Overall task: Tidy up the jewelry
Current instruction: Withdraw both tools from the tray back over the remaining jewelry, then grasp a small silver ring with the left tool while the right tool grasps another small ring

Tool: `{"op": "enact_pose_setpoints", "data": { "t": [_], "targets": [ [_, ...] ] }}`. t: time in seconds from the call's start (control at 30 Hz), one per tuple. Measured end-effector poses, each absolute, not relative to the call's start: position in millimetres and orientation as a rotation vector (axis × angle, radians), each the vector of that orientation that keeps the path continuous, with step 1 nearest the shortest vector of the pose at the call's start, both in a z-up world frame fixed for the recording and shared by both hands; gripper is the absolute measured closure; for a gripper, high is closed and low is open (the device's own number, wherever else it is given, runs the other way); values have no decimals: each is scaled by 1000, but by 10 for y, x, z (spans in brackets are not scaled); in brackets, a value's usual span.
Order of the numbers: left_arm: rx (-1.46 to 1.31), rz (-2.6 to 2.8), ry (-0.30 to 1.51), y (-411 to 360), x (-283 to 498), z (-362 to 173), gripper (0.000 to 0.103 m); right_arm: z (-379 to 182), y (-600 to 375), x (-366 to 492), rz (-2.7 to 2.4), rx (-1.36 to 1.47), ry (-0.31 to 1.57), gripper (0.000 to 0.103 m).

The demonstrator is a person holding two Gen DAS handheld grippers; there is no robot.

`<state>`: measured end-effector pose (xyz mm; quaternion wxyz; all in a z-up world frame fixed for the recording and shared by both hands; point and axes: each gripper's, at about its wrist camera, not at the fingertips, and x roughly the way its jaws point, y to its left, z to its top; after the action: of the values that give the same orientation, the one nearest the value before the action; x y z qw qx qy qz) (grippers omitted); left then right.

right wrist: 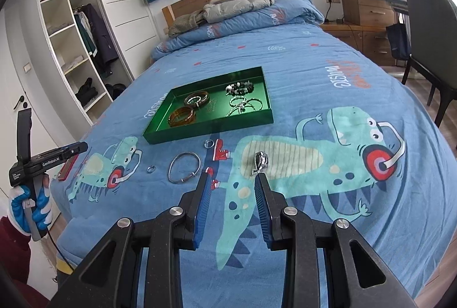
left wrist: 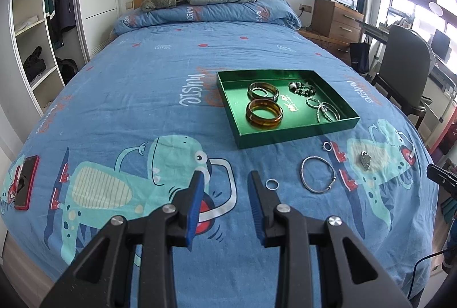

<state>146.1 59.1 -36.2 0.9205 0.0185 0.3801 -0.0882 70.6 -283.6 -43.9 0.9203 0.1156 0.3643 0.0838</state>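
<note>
Partly sorted jewelry: two amber bangles (left wrist: 264,113), a beaded bracelet (left wrist: 302,88) and silver chains (left wrist: 324,109) already in the green tray (left wrist: 228,108) on the bed (left wrist: 128,79). Still loose on the dinosaur-print cover in front of the tray: a silver bangle (left wrist: 318,174), two small rings (left wrist: 271,184) (left wrist: 327,147) and a dark pendant-like piece (right wrist: 260,161). Above them, left gripper (left wrist: 225,179) and right gripper (right wrist: 232,179), both released and empty, the right lined up just short of that piece.
</note>
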Motion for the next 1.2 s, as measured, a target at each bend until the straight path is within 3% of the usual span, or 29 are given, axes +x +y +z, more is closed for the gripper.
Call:
{"op": "enact_pose_setpoints", "data": {
  "t": [1.2],
  "targets": [
    [74, -333, 1016, -150, 2143, -1417, 73, -1026, -2392, 1590, 303, 211, 881, 71]
  ]
}}
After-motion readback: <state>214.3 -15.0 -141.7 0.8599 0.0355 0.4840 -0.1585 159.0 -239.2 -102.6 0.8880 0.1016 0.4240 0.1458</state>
